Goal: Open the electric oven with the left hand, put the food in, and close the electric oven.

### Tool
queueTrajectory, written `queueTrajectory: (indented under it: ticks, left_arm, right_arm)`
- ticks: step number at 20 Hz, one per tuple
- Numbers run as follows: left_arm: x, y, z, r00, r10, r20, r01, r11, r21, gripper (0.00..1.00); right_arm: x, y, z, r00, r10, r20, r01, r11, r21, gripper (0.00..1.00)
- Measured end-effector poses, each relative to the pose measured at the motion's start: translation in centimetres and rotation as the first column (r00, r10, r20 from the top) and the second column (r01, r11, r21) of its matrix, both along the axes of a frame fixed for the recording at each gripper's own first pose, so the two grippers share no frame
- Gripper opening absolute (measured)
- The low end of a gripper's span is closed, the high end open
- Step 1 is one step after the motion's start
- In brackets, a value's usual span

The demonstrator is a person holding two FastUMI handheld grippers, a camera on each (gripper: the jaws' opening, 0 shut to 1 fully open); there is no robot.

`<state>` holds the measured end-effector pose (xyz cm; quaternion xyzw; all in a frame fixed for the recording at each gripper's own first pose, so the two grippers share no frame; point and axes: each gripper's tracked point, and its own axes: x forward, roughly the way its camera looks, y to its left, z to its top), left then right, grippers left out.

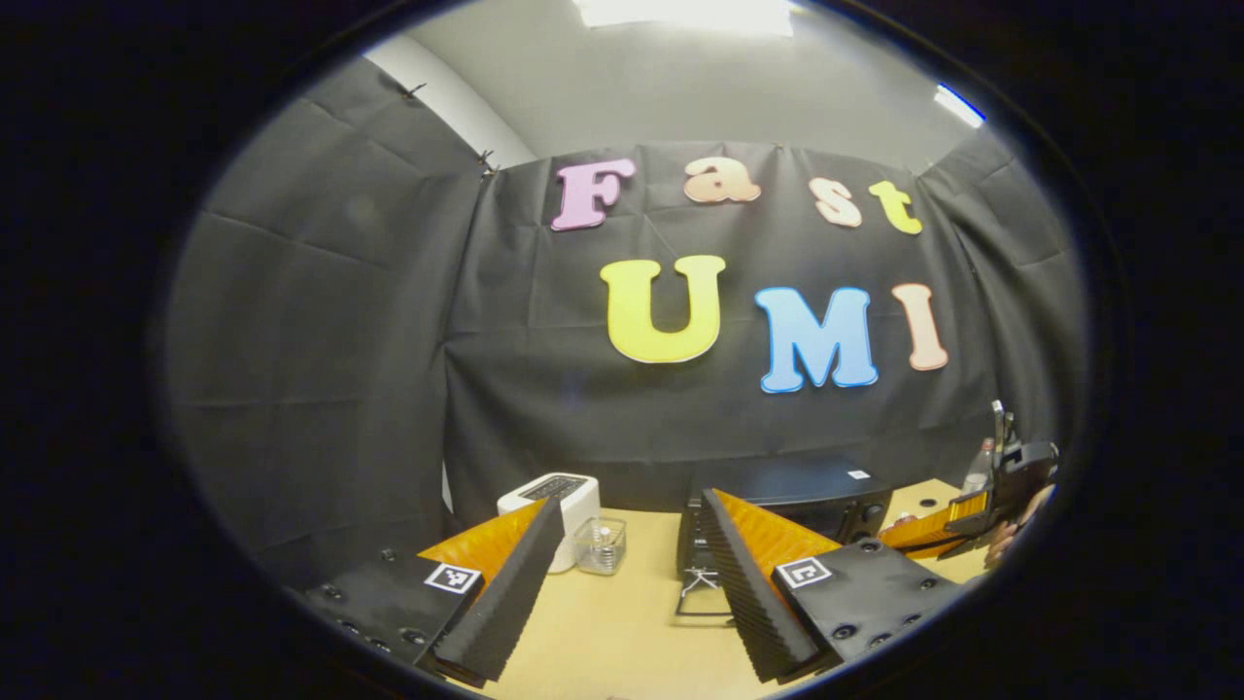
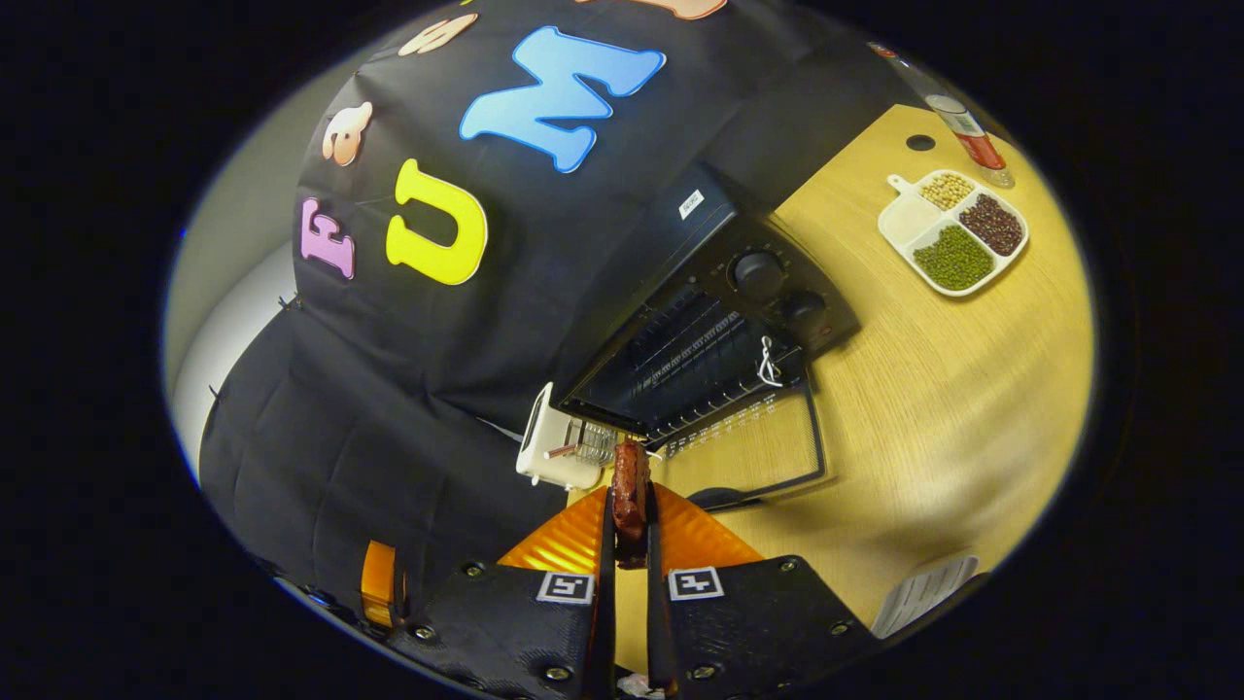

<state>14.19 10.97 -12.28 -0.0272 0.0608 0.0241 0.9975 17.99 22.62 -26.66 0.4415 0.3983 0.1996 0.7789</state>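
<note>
Step in hand: the black electric oven [image 2: 739,292] stands at the back of the pale wooden bench [image 2: 952,408] with its glass door [image 2: 753,442] folded down flat, so by my reading the food goes in next.
Right tool [image 2: 630,530]: narrow, both fingers pressing on a dark reddish-brown slab of food [image 2: 630,491] held on edge between them, in front of the oven mouth and apart from it.
Left tool [image 1: 627,574]: wide, holding nothing, above the bench in front of the oven [image 1: 787,501].
Doing it well: carry the food level over the lowered door, keep clear of the door's frame, and set it on the wire rack [image 2: 695,355] well inside before letting go, so that the door can swing up without catching it.
Watch for: the white wire tie [image 2: 768,362] hanging at the oven's front edge, which could snag a finger.
Left side's part: stay out of the path, then lift the door from its far edge to close it.
Ovens: one.
Pieces of food held: one.
Tools: two.
White toaster [image 2: 546,442]: one, left of the oven.
Small clear box [image 1: 601,544]: one, beside the toaster.
White divided tray [image 2: 954,231]: one, with three fillings, green, dark and pale, and one bare section.
Bottle [image 2: 962,122]: one, behind the tray.
</note>
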Motion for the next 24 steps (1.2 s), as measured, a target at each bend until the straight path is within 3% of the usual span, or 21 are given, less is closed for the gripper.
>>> queueTrajectory:
  ticks: [4,5,8,9,16,18,24]
  left_arm:
    - [2.2,2.3,-1.5,1.0,0.005,-0.023,-0.004,1.0,0.024,0.99]
    - [2.7,2.8,-1.6,1.0,0.003,-0.025,-0.003,1.0,0.031,0.94]
    - [4.2,4.5,-2.3,1.0,0.0,-0.03,0.001,0.999,0.049,0.99]
    - [4.8,4.8,-2.6,1.0,-0.001,-0.032,0.002,0.999,0.053,0.94]
    - [7.4,7.3,-4.2,0.998,-0.007,-0.064,0.012,0.997,0.076,0.95]
    - [7.8,7.8,-4.6,0.998,-0.004,-0.07,0.01,0.996,0.086,0.9]
    - [7.8,8.8,-5.6,0.995,0.003,-0.104,0.006,0.996,0.088,0.99]
  right_arm:
    - [4.0,2.0,-1.4,0.999,-0.037,0.023,0.037,0.999,-0.004,0.13]
    - [4.8,2.6,-1.6,0.998,-0.052,0.028,0.052,0.999,0.005,0.13]
    - [7.3,4.1,-2.8,0.995,-0.091,0.038,0.091,0.996,0.01,0.13]
    - [8.0,4.4,-3.3,0.994,-0.105,0.042,0.105,0.994,0.005,0.13]
    - [12.7,5.9,-6.0,0.972,-0.218,0.09,0.219,0.976,0.0,0.13]
    - [13.4,7.0,-6.5,0.968,-0.223,0.111,0.225,0.974,0.0,0.13]
    - [16.2,8.0,-8.5,0.952,-0.27,0.141,0.278,0.96,-0.039,0.13]
